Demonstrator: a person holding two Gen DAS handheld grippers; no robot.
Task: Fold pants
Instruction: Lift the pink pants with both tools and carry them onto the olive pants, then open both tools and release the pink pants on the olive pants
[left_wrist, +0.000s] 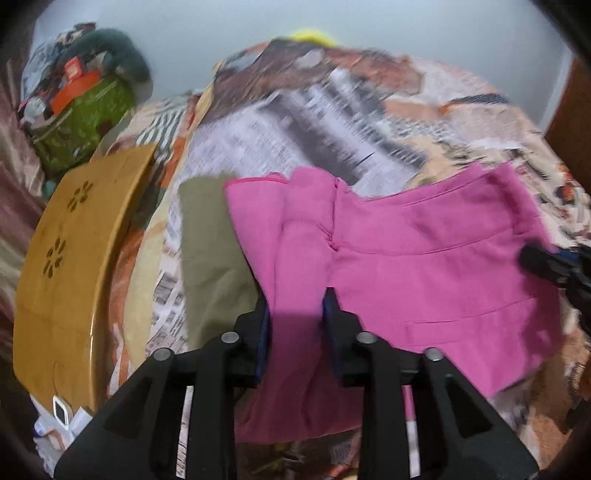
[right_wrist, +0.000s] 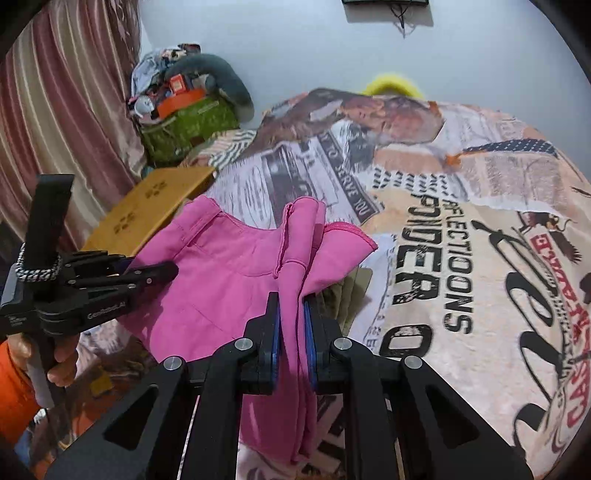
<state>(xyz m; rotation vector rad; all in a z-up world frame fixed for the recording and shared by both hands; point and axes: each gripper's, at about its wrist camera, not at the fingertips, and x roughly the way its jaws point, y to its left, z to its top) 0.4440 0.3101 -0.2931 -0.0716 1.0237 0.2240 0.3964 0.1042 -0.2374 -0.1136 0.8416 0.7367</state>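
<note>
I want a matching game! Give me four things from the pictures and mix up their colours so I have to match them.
Things:
1. pants
2. wooden board
3. bag
4. fuzzy thing behind the blanket

Colours:
A. yellow
B. green
C. pink
D. brown

Pairs: 1-C, 2-D, 3-B, 4-A. Both the left hand-held gripper and the right hand-held gripper pinch the pants.
</note>
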